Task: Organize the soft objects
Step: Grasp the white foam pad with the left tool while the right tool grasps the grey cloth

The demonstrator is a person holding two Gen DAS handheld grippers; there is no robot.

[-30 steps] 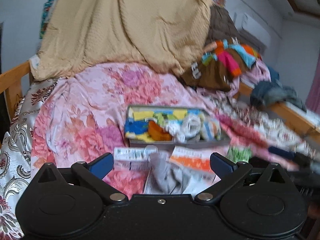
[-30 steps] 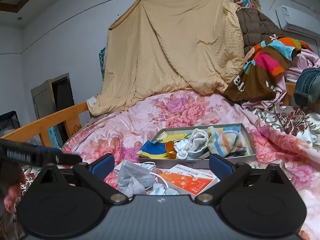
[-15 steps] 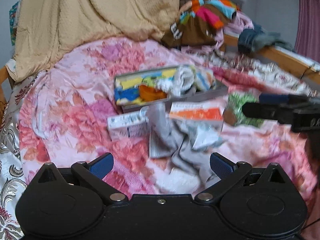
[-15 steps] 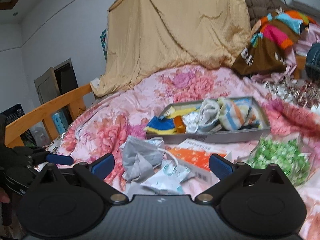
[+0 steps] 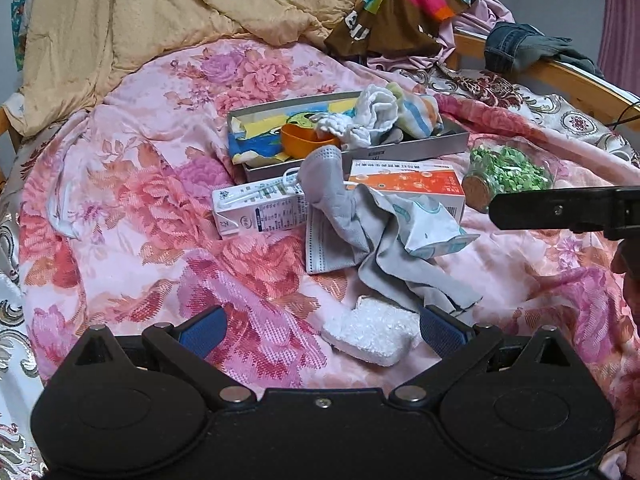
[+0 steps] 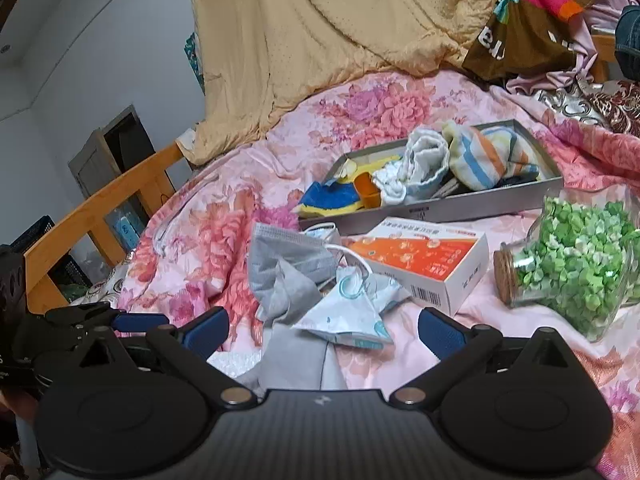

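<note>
Both hand-held grippers point(image 5: 322, 326) point(image 6: 322, 326) wide apart, empty

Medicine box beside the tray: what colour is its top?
Orange, white-sided medicine box; clearest in the right wrist view.

brown shirt point(image 6: 516, 46): big white letters, partly folded away, "EU" or similar, not sure
orange box point(image 6: 420, 258): line of Chinese characters along top edge, too small to read; barcode with digits on the end flap, digits illegible
milk carton point(image 5: 260, 210): printed table and small text, recycling-type symbol, unreadable
tray point(image 6: 460, 204): small dark print on front wall, illegible
</note>
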